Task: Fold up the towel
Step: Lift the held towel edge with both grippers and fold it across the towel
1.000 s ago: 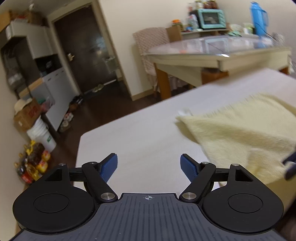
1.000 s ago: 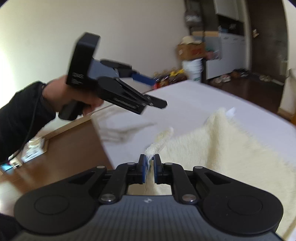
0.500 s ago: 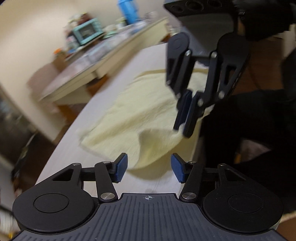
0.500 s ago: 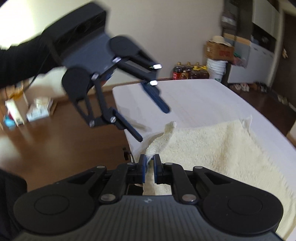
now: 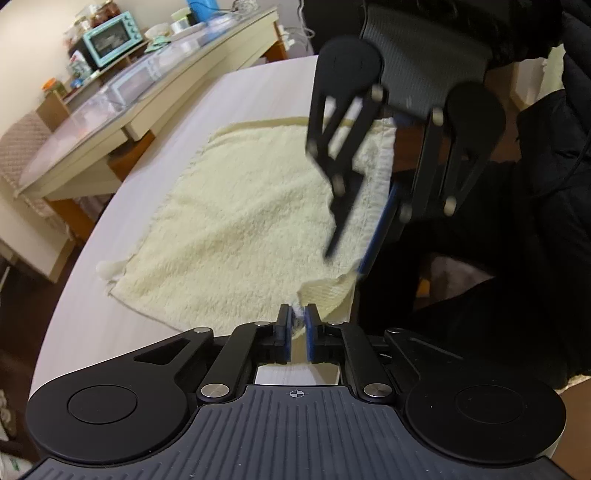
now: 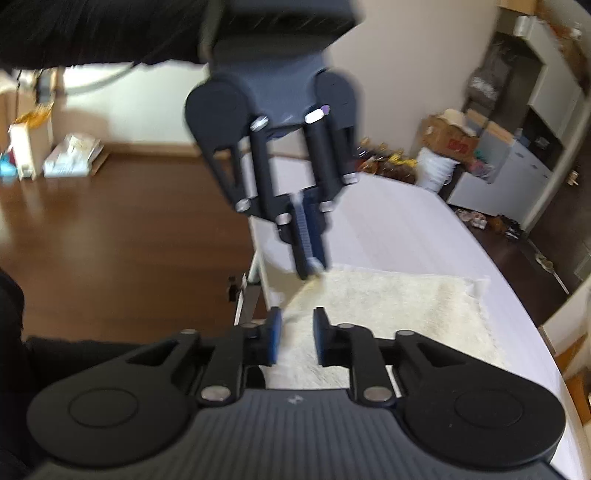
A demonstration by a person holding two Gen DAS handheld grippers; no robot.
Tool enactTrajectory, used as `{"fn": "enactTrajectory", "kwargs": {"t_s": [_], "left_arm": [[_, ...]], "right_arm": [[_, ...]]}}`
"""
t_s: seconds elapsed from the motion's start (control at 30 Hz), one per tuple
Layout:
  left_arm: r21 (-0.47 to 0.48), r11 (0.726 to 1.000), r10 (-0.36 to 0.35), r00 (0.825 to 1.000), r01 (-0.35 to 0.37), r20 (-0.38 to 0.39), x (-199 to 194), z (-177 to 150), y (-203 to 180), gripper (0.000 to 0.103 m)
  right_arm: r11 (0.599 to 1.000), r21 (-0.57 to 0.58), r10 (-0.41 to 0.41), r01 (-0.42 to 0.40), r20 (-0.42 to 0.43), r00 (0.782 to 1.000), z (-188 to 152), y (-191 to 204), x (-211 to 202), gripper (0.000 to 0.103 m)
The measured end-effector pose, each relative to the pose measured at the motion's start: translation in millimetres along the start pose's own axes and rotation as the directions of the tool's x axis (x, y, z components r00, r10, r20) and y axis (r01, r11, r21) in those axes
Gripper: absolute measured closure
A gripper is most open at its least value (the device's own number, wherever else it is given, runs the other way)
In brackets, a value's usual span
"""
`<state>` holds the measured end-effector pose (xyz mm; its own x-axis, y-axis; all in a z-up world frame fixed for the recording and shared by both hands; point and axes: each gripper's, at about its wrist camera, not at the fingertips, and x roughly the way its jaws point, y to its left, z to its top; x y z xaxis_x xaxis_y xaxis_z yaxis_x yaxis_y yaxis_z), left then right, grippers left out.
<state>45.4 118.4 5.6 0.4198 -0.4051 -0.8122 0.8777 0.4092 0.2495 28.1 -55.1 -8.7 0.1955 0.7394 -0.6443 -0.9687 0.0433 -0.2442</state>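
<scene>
Item one: my left gripper (image 5: 297,316), jaws closed on the near corner of the towel (image 5: 236,229). A pinch of pale cloth and a bit of its white tag show between the blue pads (image 5: 283,325). From my right wrist view the same gripper (image 6: 309,266) points down, tips together at the towel's near-left corner.

Item two: my right gripper (image 6: 297,325), jaws opening, pads apart. The towel (image 6: 388,314) lies under the gap, and the pads do not press on it. From the left view this gripper (image 5: 345,254) hangs over the towel's right edge, its fingers parted and blurred.

Item three: the towel, cream and fluffy, spread mostly flat on the white table (image 5: 155,206), near the table's edge on my side. Its gripped corner is lifted and curled over, showing the ribbed hem. A small white tag sticks out at the far corner (image 6: 480,286).

Item four: surroundings. A glass-topped side table (image 5: 122,107) with a teal toaster oven (image 5: 112,38); brown wood floor (image 6: 122,236); my dark sleeve (image 6: 92,29) above.
</scene>
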Motion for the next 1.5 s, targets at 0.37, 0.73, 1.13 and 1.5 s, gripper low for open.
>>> {"fn": "enactTrajectory", "kwargs": {"t_s": [0.37,0.73,1.13,1.5], "left_arm": [[-0.073,0.997,0.035,0.999,-0.033,0.034,-16,-5,0,0.097],[-0.118,0.992,0.054,0.998,-0.053,0.01,-17,-1,1,0.097],[-0.211,0.976,0.063,0.995,-0.045,0.076,-43,0,-14,0.097],[-0.325,0.932,0.189,0.98,-0.16,0.058,-20,31,88,0.097]], "right_arm": [[0.971,-0.12,-0.223,0.206,-0.15,0.963,-71,18,-74,0.057],[0.795,-0.545,-0.41,0.265,-0.162,0.897,-100,61,-33,0.096],[0.979,-0.134,-0.176,0.154,-0.175,0.969,-94,17,-106,0.096],[0.912,0.407,-0.014,0.047,-0.082,0.996,-76,-147,-104,0.096]]}}
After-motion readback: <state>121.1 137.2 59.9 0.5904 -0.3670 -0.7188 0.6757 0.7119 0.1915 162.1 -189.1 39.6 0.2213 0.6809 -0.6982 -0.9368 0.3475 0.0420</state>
